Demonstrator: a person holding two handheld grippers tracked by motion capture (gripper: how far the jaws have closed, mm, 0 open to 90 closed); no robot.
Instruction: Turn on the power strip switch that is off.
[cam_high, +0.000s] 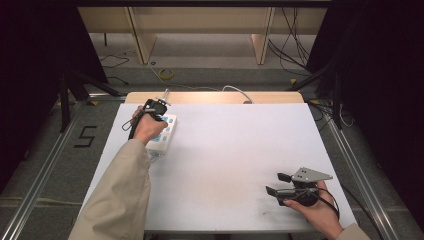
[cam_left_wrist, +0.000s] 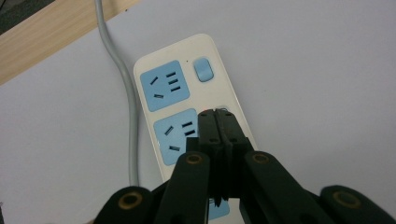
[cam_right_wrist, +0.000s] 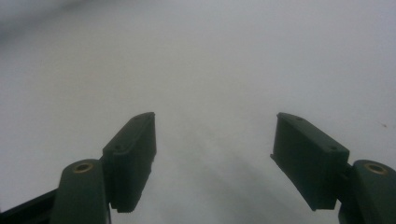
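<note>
**Desk:** What is the left gripper (cam_left_wrist: 217, 114) doing on the power strip (cam_left_wrist: 187, 93)?

**Caption writer:** Its jaws are clenched together with nothing between them, so the paired tips work as a single blunt finger. They press down on the second rocker switch; a speck of red light shows at the tips. The first switch (cam_left_wrist: 202, 69), farther along, sits untouched.

**Desk:** And where does the strip lie?

**Caption writer:** Flat on the white table (cam_high: 235, 150), at its far left corner, near the wooden edge. Its grey cable (cam_left_wrist: 122, 74) runs off the back, which likely explains why it sits there.

**Desk:** The other hand?

**Caption writer:** The right gripper (cam_high: 278, 183) rests at the near right, well apart from the strip, jaws spread and empty over bare tabletop. I judge it parked out of the way, since pushing a switch takes one hand.
</note>
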